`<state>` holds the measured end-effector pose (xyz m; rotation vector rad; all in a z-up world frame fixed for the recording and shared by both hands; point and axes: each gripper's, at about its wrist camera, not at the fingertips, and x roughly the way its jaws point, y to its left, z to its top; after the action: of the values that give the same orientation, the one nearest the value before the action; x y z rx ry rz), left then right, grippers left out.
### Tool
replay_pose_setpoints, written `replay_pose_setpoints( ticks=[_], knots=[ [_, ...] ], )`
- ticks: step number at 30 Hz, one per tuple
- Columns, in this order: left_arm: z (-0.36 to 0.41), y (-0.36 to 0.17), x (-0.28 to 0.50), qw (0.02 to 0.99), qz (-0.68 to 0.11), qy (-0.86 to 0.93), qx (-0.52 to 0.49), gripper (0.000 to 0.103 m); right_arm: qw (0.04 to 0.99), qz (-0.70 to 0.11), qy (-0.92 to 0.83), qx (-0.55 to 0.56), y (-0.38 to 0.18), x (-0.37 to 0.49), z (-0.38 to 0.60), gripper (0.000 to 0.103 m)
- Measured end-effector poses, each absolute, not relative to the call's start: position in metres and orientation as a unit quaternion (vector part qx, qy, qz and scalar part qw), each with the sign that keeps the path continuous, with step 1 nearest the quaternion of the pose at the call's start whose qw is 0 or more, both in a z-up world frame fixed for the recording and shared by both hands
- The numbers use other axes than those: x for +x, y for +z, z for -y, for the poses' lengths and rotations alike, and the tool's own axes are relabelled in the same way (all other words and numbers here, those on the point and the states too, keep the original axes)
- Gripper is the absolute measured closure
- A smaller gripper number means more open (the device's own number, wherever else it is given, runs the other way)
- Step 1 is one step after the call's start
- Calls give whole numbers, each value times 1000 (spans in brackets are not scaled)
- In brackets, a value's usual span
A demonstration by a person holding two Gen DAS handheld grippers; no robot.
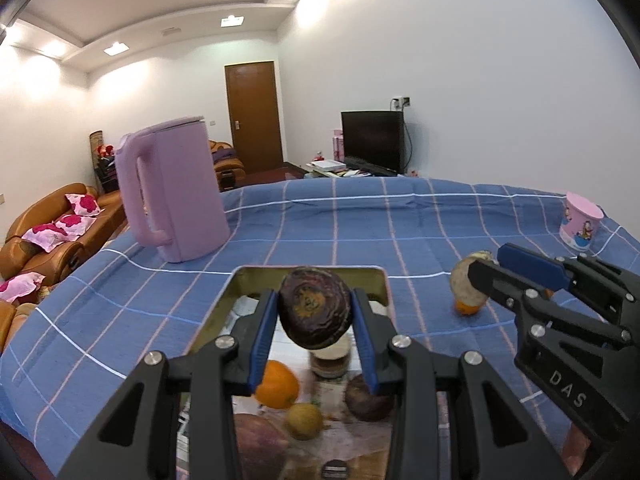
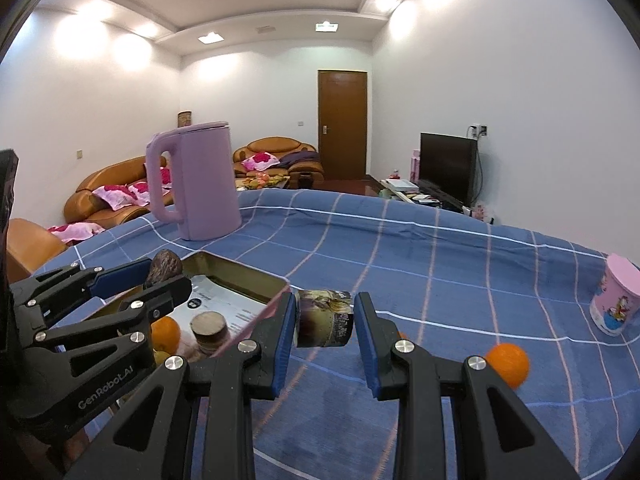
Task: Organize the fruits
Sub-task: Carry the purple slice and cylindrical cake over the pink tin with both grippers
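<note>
My left gripper (image 1: 315, 312) is shut on a dark purple wrinkled fruit (image 1: 315, 312) and holds it above a shiny metal tray (image 1: 248, 280). The tray holds an orange (image 1: 277, 385), a small yellow-green fruit (image 1: 305, 421), a dark fruit (image 1: 368, 398) and a round brown sliced piece (image 1: 330, 358). My right gripper (image 2: 325, 320) holds a pale-cut, dark-skinned fruit chunk (image 2: 325, 318) just right of the tray rim (image 2: 256, 272); its left pad touches it, the right pad looks slightly apart. It also shows in the left wrist view (image 1: 468, 280). A loose orange (image 2: 508, 364) lies on the cloth.
A lilac kettle (image 1: 176, 192) stands at the back left of the blue checked tablecloth (image 1: 360, 220). A pink cartoon cup (image 1: 580, 222) stands at the far right. A sofa, a door and a TV lie beyond the table.
</note>
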<state>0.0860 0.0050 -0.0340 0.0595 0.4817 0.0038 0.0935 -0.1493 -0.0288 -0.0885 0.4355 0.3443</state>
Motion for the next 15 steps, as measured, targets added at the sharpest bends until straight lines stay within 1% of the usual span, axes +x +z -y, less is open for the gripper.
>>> replay_pose_setpoints(
  ticks=[15],
  knots=[
    [-44, -38, 109, 962, -272, 23, 19, 64, 948, -232, 209, -54, -31, 110, 105, 71]
  ],
)
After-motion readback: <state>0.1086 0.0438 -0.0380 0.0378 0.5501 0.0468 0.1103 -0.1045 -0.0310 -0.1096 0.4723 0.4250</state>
